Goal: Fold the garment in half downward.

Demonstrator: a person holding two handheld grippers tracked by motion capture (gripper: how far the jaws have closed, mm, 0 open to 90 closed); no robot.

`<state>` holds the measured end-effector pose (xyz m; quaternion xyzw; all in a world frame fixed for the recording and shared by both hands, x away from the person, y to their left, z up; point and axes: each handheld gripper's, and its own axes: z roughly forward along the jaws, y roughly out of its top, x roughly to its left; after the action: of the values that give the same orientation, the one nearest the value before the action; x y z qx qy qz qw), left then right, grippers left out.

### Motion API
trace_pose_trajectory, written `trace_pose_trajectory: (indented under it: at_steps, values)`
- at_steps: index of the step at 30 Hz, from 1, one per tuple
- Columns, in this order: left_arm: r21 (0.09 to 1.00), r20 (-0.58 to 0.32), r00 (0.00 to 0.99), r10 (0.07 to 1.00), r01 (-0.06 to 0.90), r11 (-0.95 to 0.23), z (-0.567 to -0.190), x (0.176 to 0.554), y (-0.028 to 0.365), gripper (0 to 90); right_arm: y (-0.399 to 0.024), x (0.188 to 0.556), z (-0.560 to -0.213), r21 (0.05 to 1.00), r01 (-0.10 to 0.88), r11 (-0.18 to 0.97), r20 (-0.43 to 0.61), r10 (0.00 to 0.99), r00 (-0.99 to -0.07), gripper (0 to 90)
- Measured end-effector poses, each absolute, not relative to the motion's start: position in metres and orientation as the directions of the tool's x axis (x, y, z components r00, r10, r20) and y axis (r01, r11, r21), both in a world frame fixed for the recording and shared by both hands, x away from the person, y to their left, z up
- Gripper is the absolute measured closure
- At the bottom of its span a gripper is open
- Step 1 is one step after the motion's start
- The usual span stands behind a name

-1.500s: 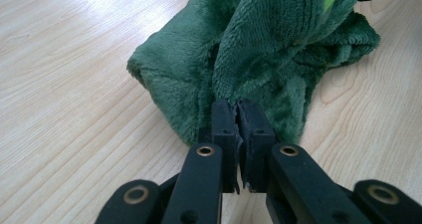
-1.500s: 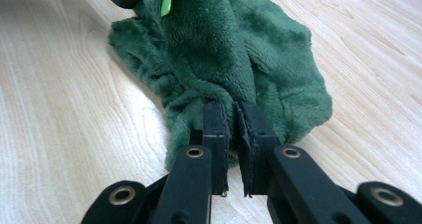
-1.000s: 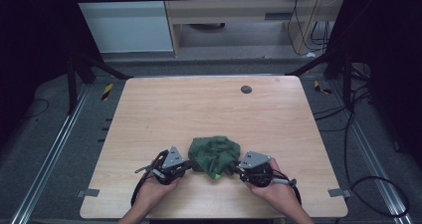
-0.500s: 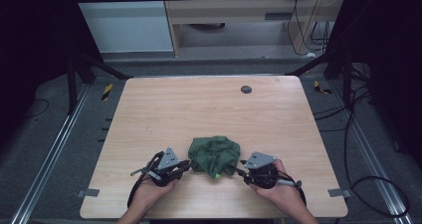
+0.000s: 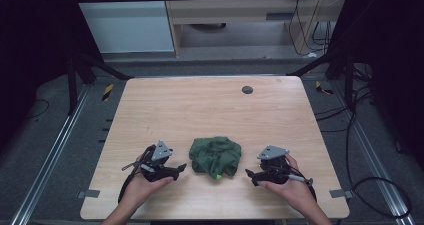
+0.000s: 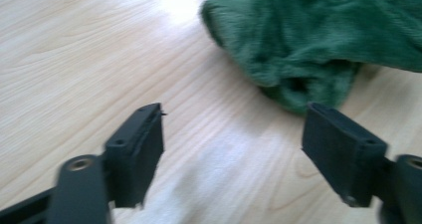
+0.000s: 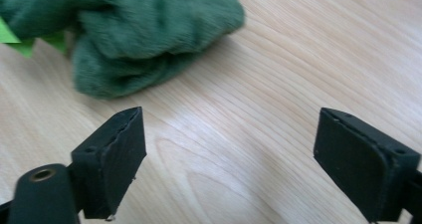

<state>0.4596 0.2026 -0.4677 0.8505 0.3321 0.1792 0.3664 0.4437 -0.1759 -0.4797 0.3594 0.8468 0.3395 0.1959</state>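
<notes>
A crumpled dark green cloth lies on the wooden table near its front edge, with a small bright green tag at its front. My left gripper sits just left of the cloth, jaws apart with bare wood between them; they have just been opening. The cloth lies beyond the left gripper. My right gripper rests to the right of the cloth, also open after just opening, nothing between its pads. Ahead and left of the right gripper I see the cloth.
A small dark round spot marks the table's far side. Black frame bars and cables stand around the table; a yellow-black tool lies on the floor at the left.
Both grippers have let go of the cloth, opened, and drawn outward away from it, the left one to the left and the right one to the right. The cloth stays in place.
</notes>
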Motion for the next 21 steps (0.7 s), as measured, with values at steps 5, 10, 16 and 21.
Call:
trace_pose_trajectory:
  at_steps: [5, 10, 16, 21]
  values:
    - [0.727, 0.052, 0.693, 0.720, 0.468, -0.502, -0.466, 0.468, 0.212, 14.4, -0.189, 0.453, -0.480, 0.704, 0.525, 0.479, -0.048, 0.769, -0.637, 10.6]
    - [0.708, 0.044, 0.673, 0.738, 0.500, -0.499, -0.465, 0.478, 0.222, 12.2, -0.202, 0.465, -0.479, 0.701, 0.564, 0.437, -0.016, 0.800, -0.600, 9.1]
    - [0.668, 0.071, 0.672, 0.737, 0.517, -0.536, -0.466, 0.488, 0.231, 9.3, -0.217, 0.481, -0.480, 0.674, 0.600, 0.431, -0.002, 0.813, -0.582, 8.4]
    - [0.647, 0.078, 0.669, 0.739, 0.530, -0.549, -0.468, 0.497, 0.237, 6.9, -0.225, 0.493, -0.480, 0.661, 0.627, 0.412, 0.012, 0.830, -0.558, 8.7]
